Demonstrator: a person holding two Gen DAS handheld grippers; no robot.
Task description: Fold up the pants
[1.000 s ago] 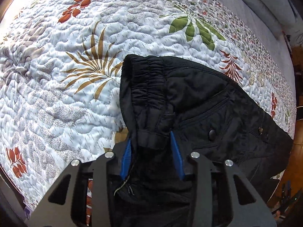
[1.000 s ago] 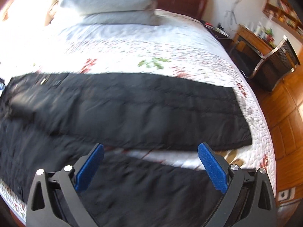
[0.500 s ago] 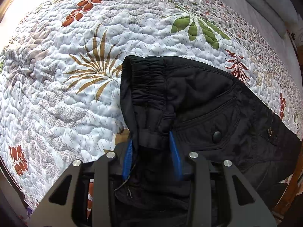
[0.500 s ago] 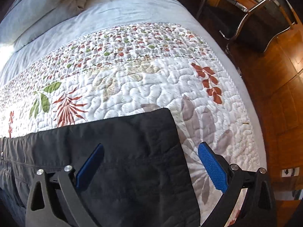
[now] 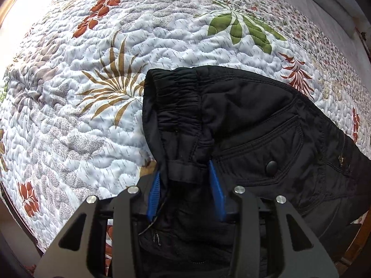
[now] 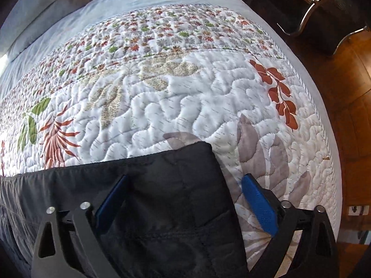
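- A bedroom in a home; a bed [image 6: 308, 81] fills both views, spread with a quilted floral bedspread [image 5: 92, 115]
- Pillows [image 6: 34, 23] lie at its head; wooden floor [image 6: 352, 115] and a chrome-framed chair [image 6: 320, 2] stand beside it

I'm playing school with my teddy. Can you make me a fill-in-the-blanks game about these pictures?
1. The left gripper is shut on the ____ end of the black pants.
2. The pocket button is ____ in colour.
3. The right gripper jaws are ____ around the leg end.
4. The pants lie on a flowery ____.

Missing words: waistband; black; open; quilt
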